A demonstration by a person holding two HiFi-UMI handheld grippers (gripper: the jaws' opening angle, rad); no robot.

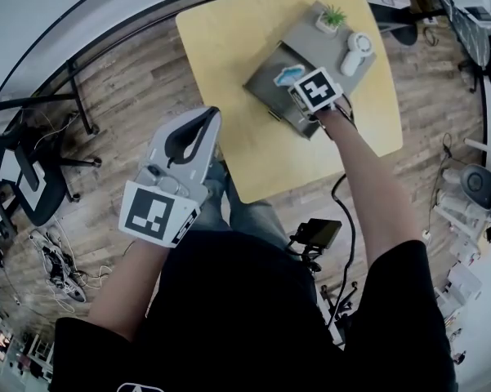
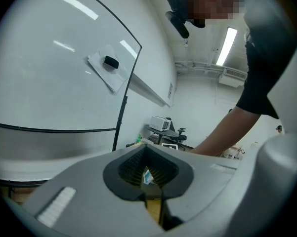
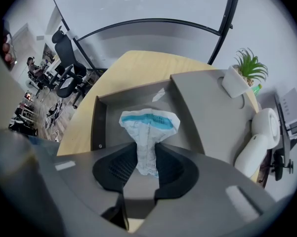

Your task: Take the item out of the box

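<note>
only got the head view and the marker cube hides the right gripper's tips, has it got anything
Observer: Yes. In the right gripper view, the right gripper is shut on a white folded pad with a blue band. It is pinching the pad's narrow lower end.
Operator: ok and the left one, cant see its jaws from up here
Observer: In the left gripper view, the left gripper has its jaws together with nothing between them, and it points away from the table.
</note>
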